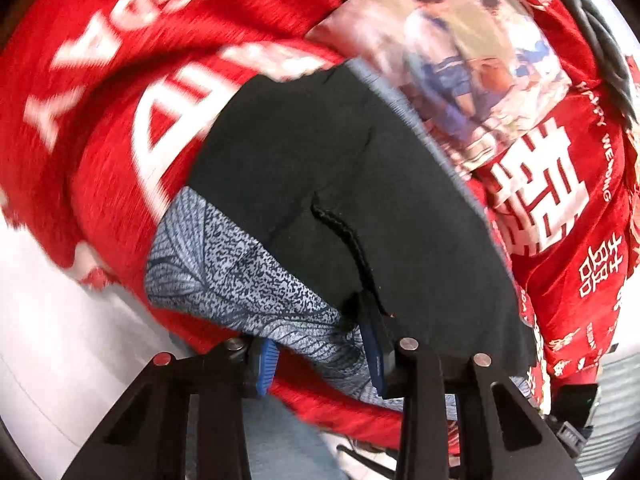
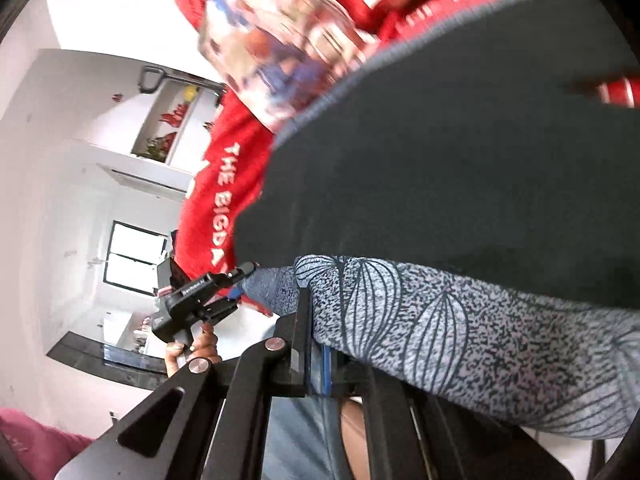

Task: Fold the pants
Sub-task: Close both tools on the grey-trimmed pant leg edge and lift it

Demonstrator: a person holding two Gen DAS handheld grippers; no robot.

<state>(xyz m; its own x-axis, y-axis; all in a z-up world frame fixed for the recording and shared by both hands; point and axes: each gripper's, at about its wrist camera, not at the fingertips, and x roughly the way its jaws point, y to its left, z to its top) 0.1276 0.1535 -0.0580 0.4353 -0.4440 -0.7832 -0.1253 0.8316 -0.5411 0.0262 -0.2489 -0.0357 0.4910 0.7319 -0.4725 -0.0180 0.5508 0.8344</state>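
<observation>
Right wrist view: both grippers (image 2: 320, 364) (image 1: 320, 354) pinch the black pants' (image 2: 460, 168) speckled grey leaf-patterned waistband (image 2: 440, 332).

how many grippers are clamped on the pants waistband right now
2: the left gripper pinches the far end of the grey patterned waistband, and the right gripper grips its near end. The black pants hang between them.

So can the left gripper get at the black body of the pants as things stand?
Probably not freely: the left gripper is shut on the patterned waistband, so it would have to let go first. The black fabric lies uncovered just ahead.
</observation>
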